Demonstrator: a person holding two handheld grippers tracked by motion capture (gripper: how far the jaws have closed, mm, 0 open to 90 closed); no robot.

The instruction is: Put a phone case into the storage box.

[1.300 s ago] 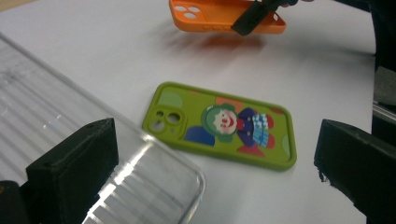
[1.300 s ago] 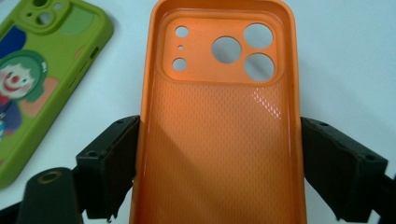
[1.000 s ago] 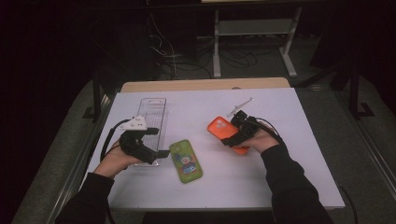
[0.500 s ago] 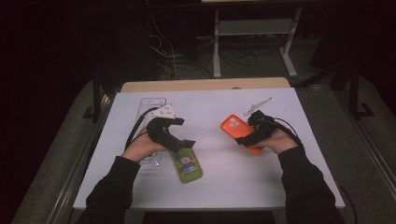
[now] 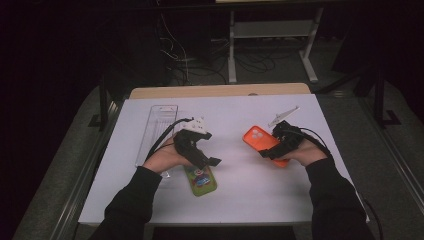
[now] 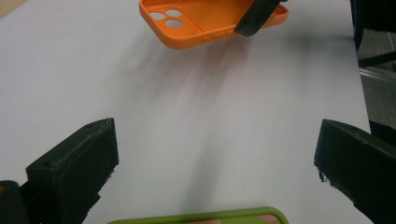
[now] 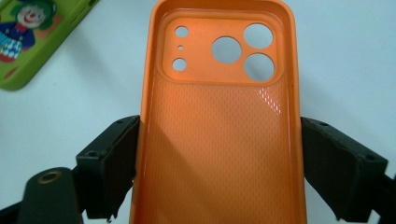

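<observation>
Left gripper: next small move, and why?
Probably lower the left gripper onto the green phone and close across its sides. Its jaws stand wide open with nothing between them, and the phone's top edge lies flat on the white table just below them. The right gripper already clamps the orange case, open side up, ready to receive it.

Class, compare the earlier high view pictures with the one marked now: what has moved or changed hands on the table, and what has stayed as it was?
The left gripper moved right from the clear tray, jaws open above the green phone case's far end. The right gripper carried the orange phone case, clamped by its sides, slightly right. The green case, tray and white table stayed put.
</observation>
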